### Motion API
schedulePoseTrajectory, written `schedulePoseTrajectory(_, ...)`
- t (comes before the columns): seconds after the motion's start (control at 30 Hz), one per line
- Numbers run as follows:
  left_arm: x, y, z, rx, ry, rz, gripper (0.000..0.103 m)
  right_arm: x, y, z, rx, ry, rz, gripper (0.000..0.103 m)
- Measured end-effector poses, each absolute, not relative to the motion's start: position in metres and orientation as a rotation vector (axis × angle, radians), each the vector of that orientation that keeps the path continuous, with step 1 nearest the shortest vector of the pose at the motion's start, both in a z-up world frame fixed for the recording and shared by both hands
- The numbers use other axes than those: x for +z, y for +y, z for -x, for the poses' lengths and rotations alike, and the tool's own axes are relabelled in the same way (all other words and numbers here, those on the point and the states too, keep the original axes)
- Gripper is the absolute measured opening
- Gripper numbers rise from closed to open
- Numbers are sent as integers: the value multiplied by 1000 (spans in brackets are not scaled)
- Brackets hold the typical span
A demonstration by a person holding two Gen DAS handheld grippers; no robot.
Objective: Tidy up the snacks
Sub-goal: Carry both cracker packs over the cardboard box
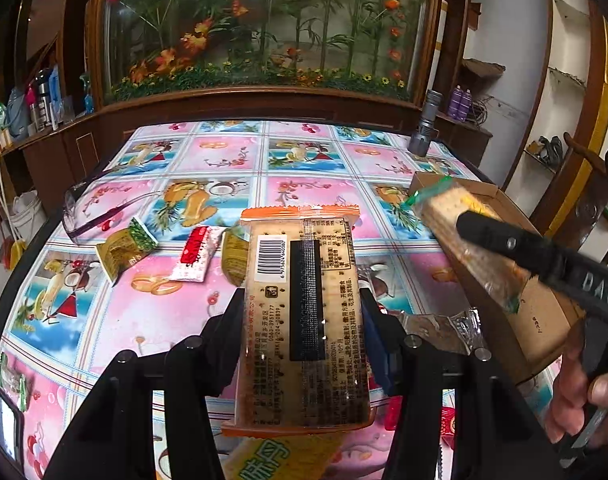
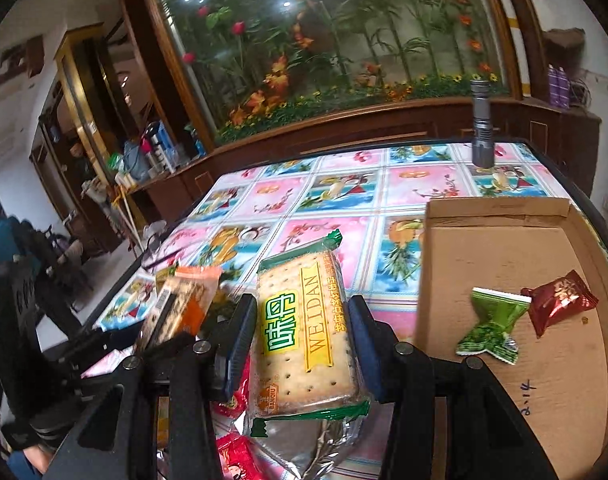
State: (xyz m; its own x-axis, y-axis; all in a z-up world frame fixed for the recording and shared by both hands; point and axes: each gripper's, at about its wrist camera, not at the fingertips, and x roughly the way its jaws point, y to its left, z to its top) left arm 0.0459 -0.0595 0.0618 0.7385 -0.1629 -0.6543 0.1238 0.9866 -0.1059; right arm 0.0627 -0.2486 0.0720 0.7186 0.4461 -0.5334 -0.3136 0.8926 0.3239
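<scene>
Taking the cardboard tray (image 2: 516, 256) at the right side of the surface (image 1: 304, 152) as the landmark, the things are told from left to right.

Far left of the tray, near the surface's left edge, a clear curved plastic piece (image 1: 88, 204) is seen, and just right of it a green-and-gold packet (image 1: 124, 250) and a red-and-white packet (image 1: 196, 254) lie flat. Beyond them, toward the far edge, the patterned cloth is bare and wide room is left.

Left of the tray, an orange-edged cracker pack (image 1: 304, 320) is clamped by its long sides in the left tool (image 1: 304, 308), the jaws being partly closed on it; it is held off the surface, barcode side up.

At the tray's left wall, a green-edged cracker pack (image 2: 304, 336) is gripped the same way in the right tool (image 2: 300, 332), label up, its far end lifted just beside the tray's near-left corner. Under it, red packets (image 2: 236, 456) and a foil wrapper (image 2: 312, 448) are seen.

Inside the tray, a green candy (image 2: 492, 326) and a red candy (image 2: 560, 300) lie close together near the middle; the remaining floor is bare up to the walls.

Beyond the tray's far wall, a grey flashlight (image 2: 481, 124) stands upright near the far edge.
</scene>
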Motion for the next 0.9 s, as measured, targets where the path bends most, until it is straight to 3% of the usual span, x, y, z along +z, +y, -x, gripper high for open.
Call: schedulePoseTrajectory(0.9,70,-111,-42,-280,708,77,52,77,-298,-73,312,654,-362,51)
